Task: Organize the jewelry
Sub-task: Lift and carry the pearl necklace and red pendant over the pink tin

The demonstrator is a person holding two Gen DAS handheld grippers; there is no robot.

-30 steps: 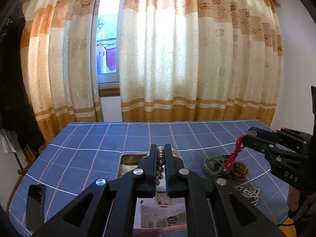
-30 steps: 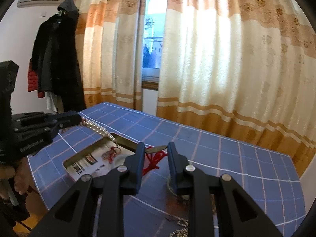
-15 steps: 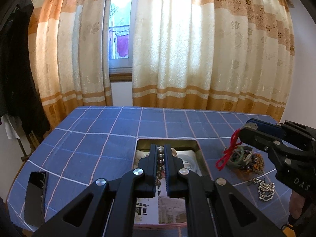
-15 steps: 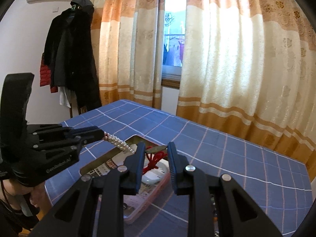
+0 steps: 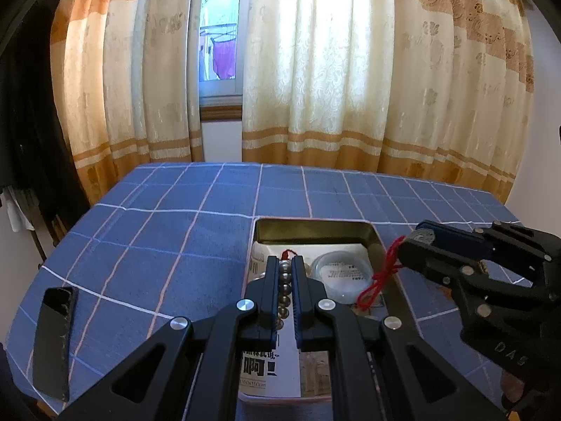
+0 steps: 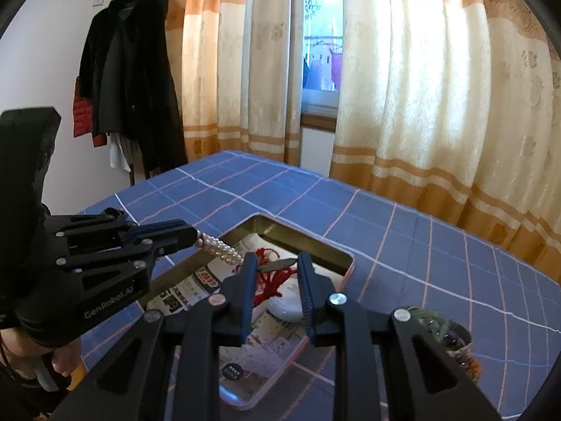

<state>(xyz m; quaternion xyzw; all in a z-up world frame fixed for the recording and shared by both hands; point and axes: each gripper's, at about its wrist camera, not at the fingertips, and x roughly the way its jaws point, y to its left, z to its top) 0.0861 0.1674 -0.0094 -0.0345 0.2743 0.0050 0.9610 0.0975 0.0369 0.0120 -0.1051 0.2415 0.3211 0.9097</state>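
**tinkerbox:** Big picture first: a table under a blue checked tablecloth [image 5: 168, 238], curtains behind it, and an open metal tin [image 5: 315, 226] sitting near the front edge, lined with printed paper. Both grippers hang over that tin. The left gripper [image 5: 285, 273] is pinched nearly shut on a pearl necklace [image 6: 221, 249], beads stacked between its fingers. The right gripper [image 6: 277, 273] sits narrow, clamping a small flat pendant with a red cord [image 6: 271, 277] dangling down into the tin.

**looped_wire:** So both pieces look ready to drop in. The person should probably lower each one until the slack pools on the paper, then let go, otherwise the pearls could snake over the rim.

**tinkerbox:** Agreed. There's a round clear-lidded case [image 5: 342, 273] already inside on the right, so the red cord would do better landing beside it, not on top.

**looped_wire:** And keep the two apart, or cord and pearls tangle. More pieces wait outside: a heap of bead bracelets [image 6: 452, 343] on the cloth, right of the tin.
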